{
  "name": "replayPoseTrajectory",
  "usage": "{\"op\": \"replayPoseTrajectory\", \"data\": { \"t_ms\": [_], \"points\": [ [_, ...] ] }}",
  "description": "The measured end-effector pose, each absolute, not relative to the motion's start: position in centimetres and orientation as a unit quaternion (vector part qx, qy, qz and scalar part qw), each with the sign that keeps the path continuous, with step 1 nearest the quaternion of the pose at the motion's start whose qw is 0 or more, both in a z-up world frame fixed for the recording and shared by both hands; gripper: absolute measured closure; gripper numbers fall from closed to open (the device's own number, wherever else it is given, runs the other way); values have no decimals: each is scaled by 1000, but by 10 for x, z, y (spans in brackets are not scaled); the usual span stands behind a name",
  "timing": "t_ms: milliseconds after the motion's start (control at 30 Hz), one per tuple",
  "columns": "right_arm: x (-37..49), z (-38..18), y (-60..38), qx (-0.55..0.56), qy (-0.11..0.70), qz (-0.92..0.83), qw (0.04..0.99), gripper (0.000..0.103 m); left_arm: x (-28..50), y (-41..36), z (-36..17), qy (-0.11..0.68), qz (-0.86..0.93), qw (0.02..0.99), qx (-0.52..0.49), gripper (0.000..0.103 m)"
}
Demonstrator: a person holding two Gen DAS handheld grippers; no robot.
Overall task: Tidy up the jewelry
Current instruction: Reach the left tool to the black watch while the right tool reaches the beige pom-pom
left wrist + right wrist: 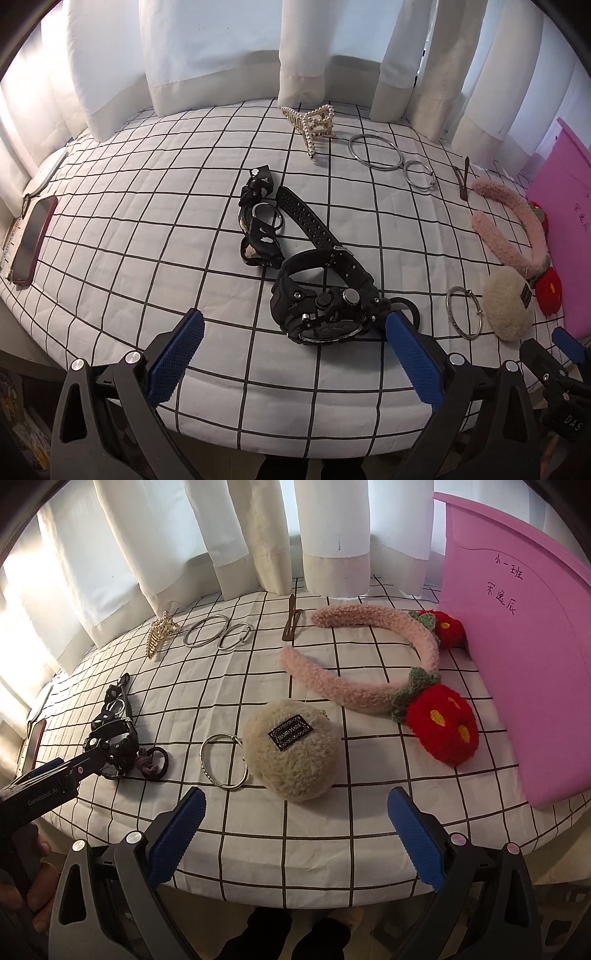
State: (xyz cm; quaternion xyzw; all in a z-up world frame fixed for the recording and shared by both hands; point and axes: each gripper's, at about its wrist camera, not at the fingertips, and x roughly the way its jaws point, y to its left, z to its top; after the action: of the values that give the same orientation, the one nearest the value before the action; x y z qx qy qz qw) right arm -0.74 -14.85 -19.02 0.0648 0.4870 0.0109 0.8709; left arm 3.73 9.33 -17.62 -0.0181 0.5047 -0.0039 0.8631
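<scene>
A black watch lies on the checked cloth, just ahead of my open left gripper, its case near the right fingertip. Nothing sits between those fingers. Beside the watch are a black patterned bow clip and a dark hair tie. My right gripper is open and holds nothing, a little short of a beige fluffy pompom and a silver bracelet. In the right wrist view the left gripper reaches the watch from the left.
Farther back lie a pearl claw clip, two silver bangles, a brown snap clip and a pink headband with red strawberries. A pink container stands at right. A phone lies at the left edge. Curtains hang behind.
</scene>
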Motion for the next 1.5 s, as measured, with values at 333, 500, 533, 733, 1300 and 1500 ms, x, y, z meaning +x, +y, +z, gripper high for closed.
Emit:
{"op": "replayPoseTrajectory", "data": {
  "t_ms": [333,500,533,733,1300,1500],
  "points": [
    [10,-211,-149,69,484,0,873,9,48,86,-195,496,-10,868,-20,6],
    [22,-217,-154,69,483,-12,873,9,53,86,-201,491,-6,871,-16,6],
    [25,-219,-154,68,484,-13,872,9,54,86,-203,491,-6,871,-16,6],
    [35,-225,-150,42,480,-19,876,9,56,86,-209,481,2,877,-13,6],
    [34,-230,-151,44,435,-13,899,8,56,86,-218,459,9,888,-6,5],
    [36,-227,-150,34,442,-7,896,11,51,81,-212,450,-8,893,0,33]
  ]
}}
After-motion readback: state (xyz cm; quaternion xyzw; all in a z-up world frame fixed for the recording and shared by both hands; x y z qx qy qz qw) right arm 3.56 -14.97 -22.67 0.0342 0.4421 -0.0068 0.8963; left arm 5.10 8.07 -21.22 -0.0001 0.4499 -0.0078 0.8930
